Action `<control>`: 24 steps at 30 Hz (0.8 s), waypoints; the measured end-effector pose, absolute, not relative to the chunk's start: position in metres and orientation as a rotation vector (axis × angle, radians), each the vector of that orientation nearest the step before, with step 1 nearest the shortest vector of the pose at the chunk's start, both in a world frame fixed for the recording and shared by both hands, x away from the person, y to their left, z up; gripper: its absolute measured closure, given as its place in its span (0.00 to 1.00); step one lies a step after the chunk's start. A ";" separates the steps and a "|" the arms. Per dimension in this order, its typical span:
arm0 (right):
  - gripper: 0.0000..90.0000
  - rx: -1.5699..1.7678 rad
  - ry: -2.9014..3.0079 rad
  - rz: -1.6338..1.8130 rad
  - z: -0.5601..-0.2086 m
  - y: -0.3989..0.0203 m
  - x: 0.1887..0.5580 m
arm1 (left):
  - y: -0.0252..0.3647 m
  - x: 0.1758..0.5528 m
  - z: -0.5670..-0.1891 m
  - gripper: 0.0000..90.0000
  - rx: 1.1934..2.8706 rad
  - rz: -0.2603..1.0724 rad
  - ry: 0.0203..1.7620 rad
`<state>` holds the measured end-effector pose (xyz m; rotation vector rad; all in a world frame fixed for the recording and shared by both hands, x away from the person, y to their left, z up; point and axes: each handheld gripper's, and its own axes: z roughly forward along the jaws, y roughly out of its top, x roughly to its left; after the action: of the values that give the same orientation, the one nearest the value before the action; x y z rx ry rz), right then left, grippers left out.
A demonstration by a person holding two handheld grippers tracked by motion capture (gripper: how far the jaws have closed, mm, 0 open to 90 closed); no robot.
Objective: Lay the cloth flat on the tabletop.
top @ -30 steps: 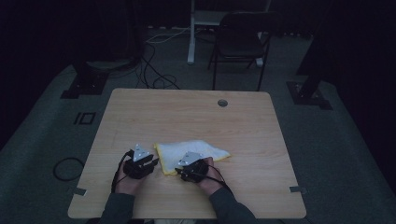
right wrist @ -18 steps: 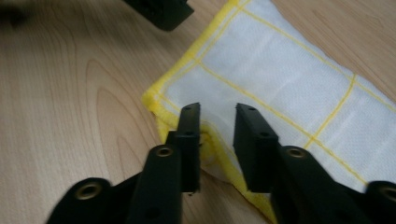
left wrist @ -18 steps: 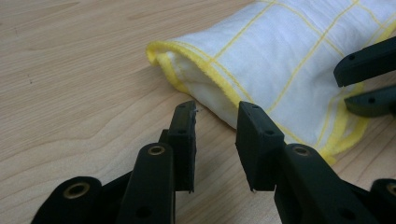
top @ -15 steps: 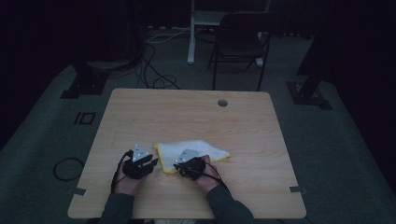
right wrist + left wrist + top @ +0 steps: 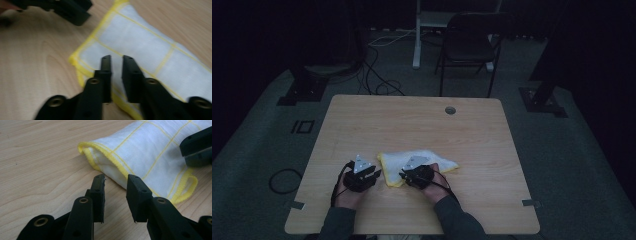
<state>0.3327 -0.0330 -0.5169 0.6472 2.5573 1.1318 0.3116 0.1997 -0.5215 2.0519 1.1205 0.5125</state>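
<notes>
Dim room, pale wood tabletop (image 5: 472, 130). Left hand-held gripper (image 5: 115, 185): jaws spread, empty, tips just beside the folded cloth's (image 5: 150, 152) yellow-hemmed corner. Right hand-held gripper (image 5: 117, 62): jaws have just been opening, narrow gap, over the cloth's near edge, nothing pinched. Risk: closing now may catch one layer only, and the fold slips apart.

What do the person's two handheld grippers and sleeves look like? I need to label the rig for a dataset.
Both the left gripper and the right gripper are black, each topped by a grey three-cornered plate, with a thin black cable looping back by the hand. Their flat, blocky black fingers hang on link arms with brass-coloured rivets. The person wears dark grey-green long sleeves.
</notes>
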 end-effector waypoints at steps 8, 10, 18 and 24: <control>0.76 0.579 2.623 1.037 -0.530 -0.016 0.331 | 0.202 0.311 -0.521 0.76 2.049 0.513 1.125; 0.91 0.584 2.615 1.017 -0.530 -0.016 0.331 | 0.202 0.312 -0.521 0.76 2.051 0.513 1.125; 0.97 0.667 2.589 1.082 -0.521 -0.022 0.335 | 0.200 0.311 -0.521 0.76 2.054 0.511 1.119; 0.96 0.768 2.536 1.153 -0.516 -0.033 0.344 | 0.198 0.310 -0.522 0.76 2.060 0.509 1.115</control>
<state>0.3439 -0.0328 -0.5162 0.7676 2.5355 1.1532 0.3097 0.1981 -0.5218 2.0599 1.1154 0.5094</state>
